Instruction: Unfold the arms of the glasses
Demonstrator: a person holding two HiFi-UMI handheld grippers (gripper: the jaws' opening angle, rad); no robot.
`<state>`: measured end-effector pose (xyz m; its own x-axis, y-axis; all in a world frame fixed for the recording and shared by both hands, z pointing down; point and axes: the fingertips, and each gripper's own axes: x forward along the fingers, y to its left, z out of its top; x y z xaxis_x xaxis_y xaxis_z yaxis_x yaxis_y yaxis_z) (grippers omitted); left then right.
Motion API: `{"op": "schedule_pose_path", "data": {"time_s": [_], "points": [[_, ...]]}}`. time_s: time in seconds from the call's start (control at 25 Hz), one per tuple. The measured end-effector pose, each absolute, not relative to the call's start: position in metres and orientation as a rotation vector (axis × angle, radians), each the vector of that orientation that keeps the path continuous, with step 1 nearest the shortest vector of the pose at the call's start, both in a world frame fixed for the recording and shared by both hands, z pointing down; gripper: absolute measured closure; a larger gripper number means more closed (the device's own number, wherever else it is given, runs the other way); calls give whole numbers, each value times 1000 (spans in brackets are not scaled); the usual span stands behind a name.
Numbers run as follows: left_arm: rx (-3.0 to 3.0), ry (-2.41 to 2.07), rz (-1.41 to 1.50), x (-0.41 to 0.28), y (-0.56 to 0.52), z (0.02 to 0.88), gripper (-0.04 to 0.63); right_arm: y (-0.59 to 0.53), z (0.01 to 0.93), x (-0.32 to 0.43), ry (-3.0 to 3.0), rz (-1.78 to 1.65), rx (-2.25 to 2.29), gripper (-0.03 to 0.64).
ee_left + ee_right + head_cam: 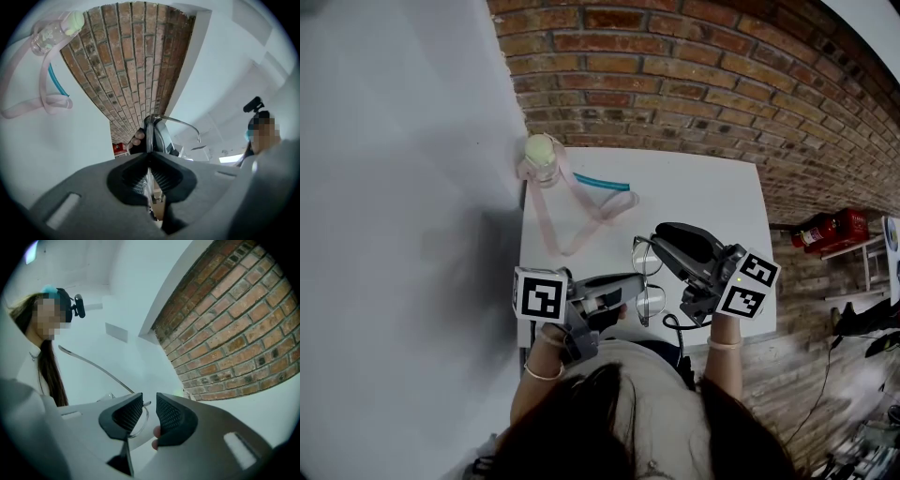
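A pair of thin metal-framed glasses (648, 277) hangs above the near edge of the white table (712, 202), between my two grippers. My left gripper (637, 292) is shut on the frame by the nearer lens; in the left gripper view the frame (149, 136) runs edge-on between the closed jaws (149, 171), and one arm (180, 123) curves off to the right. My right gripper (656, 240) sits at the far lens with its jaws a little apart (149, 412). A lens rim (140, 425) shows behind them and a long arm (96, 365) stretches up and left.
A small clear bottle (542, 157) with a pale cap and a looped pink strap (581, 211) stands at the table's far left corner, beside a teal strip (602, 182). The brick wall (694, 75) lies beyond the table. A red extinguisher (830, 230) is at the right.
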<state>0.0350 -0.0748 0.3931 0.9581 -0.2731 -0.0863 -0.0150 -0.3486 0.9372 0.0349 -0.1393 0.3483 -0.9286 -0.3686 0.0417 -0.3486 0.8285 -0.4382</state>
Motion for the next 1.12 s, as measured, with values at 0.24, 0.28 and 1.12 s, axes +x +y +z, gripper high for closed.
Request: {"op": "schedule_pose_path", "data": {"time_s": [0.24,0.28,1.12], "points": [[1914,-186,-272,37,-74,392,572,-137,350,36,2937,-775,-491,534],[1912,-183,-271,37,-74,392,572,-136,351,35,2936,-784,-477,534],[1867,-196,-265,37,-74,400,572,-131,346,35,2905,-809,-381,546]]}}
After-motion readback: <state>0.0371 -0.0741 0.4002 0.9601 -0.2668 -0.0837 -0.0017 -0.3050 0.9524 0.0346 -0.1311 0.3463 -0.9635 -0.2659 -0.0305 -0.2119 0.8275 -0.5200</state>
